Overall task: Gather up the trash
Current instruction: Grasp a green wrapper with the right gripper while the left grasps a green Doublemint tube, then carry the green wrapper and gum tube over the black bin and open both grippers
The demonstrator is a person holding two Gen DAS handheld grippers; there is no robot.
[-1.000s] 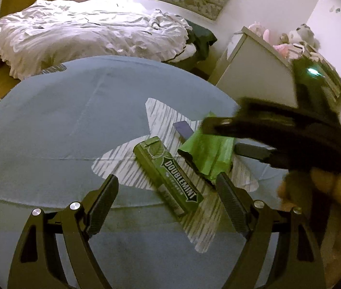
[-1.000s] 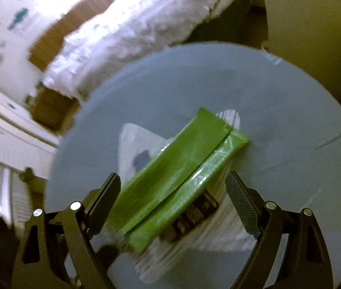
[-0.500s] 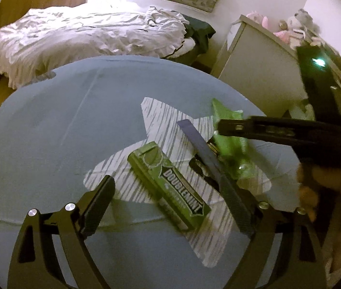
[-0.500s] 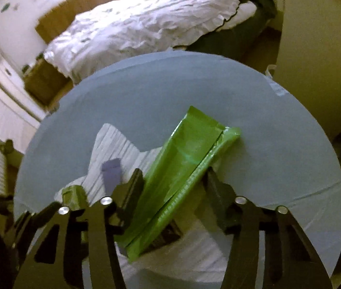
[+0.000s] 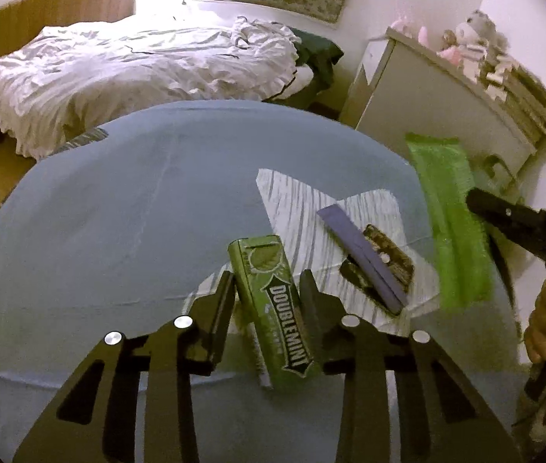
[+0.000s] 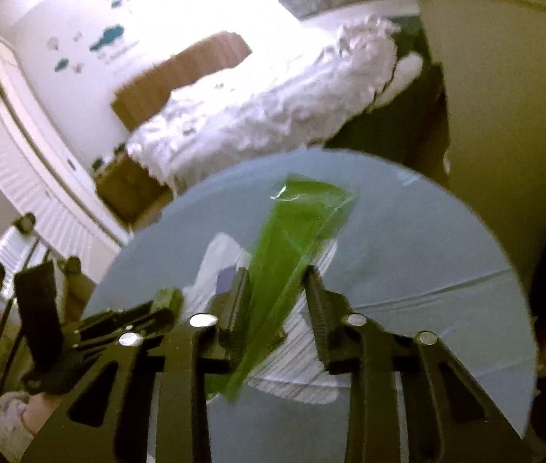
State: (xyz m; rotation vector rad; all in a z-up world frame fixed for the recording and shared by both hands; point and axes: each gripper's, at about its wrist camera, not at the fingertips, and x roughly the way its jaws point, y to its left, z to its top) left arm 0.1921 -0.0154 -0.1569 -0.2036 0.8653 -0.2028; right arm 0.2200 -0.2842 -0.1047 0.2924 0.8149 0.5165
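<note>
Left gripper [image 5: 267,289] closing around the green Doublemint gum pack [image 5: 273,308] on the blue-covered round table [image 5: 118,231], right gripper [image 6: 276,289] clamped on the green plastic wrapper [image 6: 292,239], lifted clear of the tabletop.

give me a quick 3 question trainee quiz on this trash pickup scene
1. True or false: the gum pack lies between the left gripper's fingers.
2. What does the right gripper hold? A) purple strip B) green wrapper C) gum pack
3. Fill in: the purple strip lies across a dark ____ on the striped paper.

Key
1. True. The jaws are closing around the pack.
2. B. It is shut on the green wrapper, lifted off the table.
3. wrapper.
</note>
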